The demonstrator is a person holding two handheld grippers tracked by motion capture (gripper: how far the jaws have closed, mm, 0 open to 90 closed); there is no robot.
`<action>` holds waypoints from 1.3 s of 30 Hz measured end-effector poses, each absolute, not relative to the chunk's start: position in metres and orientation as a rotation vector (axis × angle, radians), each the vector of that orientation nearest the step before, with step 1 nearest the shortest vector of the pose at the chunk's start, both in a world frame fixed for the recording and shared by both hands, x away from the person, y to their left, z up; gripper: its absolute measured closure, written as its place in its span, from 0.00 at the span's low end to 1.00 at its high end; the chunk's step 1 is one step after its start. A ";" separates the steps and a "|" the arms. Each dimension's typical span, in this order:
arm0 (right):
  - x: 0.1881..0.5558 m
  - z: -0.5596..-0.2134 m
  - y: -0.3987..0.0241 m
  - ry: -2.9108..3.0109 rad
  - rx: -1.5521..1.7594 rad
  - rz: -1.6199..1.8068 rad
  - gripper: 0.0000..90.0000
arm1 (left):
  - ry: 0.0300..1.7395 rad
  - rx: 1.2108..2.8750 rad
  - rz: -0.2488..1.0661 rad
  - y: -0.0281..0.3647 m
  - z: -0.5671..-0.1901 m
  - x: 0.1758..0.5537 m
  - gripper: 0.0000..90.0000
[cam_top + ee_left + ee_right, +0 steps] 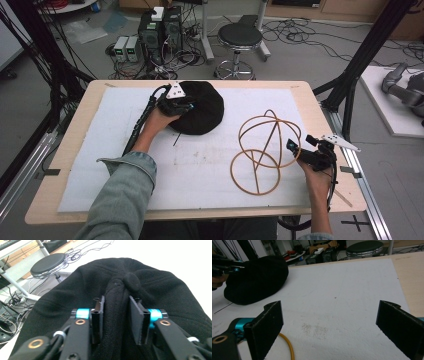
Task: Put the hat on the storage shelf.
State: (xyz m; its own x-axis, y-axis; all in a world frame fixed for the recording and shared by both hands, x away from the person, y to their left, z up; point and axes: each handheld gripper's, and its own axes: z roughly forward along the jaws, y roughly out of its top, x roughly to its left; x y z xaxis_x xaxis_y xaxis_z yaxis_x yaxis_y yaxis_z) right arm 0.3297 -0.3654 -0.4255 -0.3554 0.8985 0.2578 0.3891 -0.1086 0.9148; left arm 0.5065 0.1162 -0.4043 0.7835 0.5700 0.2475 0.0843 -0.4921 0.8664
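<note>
On the far-left part of the white mat (200, 175) covering the table (65, 165), the black hat (202, 112) lies flat, w/ the left gripper (187, 106) at its near-left edge. Left gripper view: the fingers (98, 317) are closed most of the way on a raised fold of the hat's fabric near the little crown button (132, 282), so they have hold of the hat by a pinch of cloth, not the whole brim. Right gripper (295, 147) sits at the right edge of the wire frame (262, 152), a rattan-coloured hat form of hoops standing on the mat, well apart from the hat. Its fingers (268, 325) are wide open w/ nothing between them; a curve of the frame's base hoop (288, 346) runs just beside the left one. Step in hand is prob. lifting the hat to carry it over to the frame: keep the pinch deep enough that the soft fabric doesn't slip out, lift straight up before going sideways, and let the right gripper steady a hoop so the light frame doesn't skid or tip. High view gives the layout and the gap between hat and frame but hides the grip; the left gripper view alone shows the fold b/w the pads. Whether the right one touches the frame I can't tell.
</note>
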 end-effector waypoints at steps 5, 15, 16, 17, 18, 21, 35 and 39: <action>0.330 -0.426 -0.366 1.710 1.421 1.470 0.08 | 0.463 1.993 0.639 0.121 -0.397 0.506 0.92; 0.327 -0.424 -0.367 1.698 1.422 1.477 0.08 | 0.438 1.924 0.644 0.133 -0.364 0.502 0.94; 0.327 -0.424 -0.368 1.699 1.418 1.471 0.08 | 0.441 1.903 0.646 0.134 -0.360 0.501 0.94; 0.327 -0.424 -0.368 1.699 1.418 1.471 0.08 | 0.443 1.892 0.644 0.136 -0.358 0.501 0.94; 0.325 -0.424 -0.369 1.691 1.425 1.474 0.08 | 0.447 1.875 0.639 0.138 -0.354 0.501 0.94; 0.324 -0.423 -0.371 1.683 1.421 1.479 0.08 | 0.446 1.861 0.652 0.142 -0.343 0.500 0.94; 0.306 -0.427 -0.384 1.614 1.452 1.540 0.08 | 0.412 1.750 0.666 0.147 -0.285 0.492 0.94; 0.303 -0.426 -0.384 1.622 1.440 1.528 0.08 | 0.384 1.712 0.656 0.143 -0.265 0.489 0.94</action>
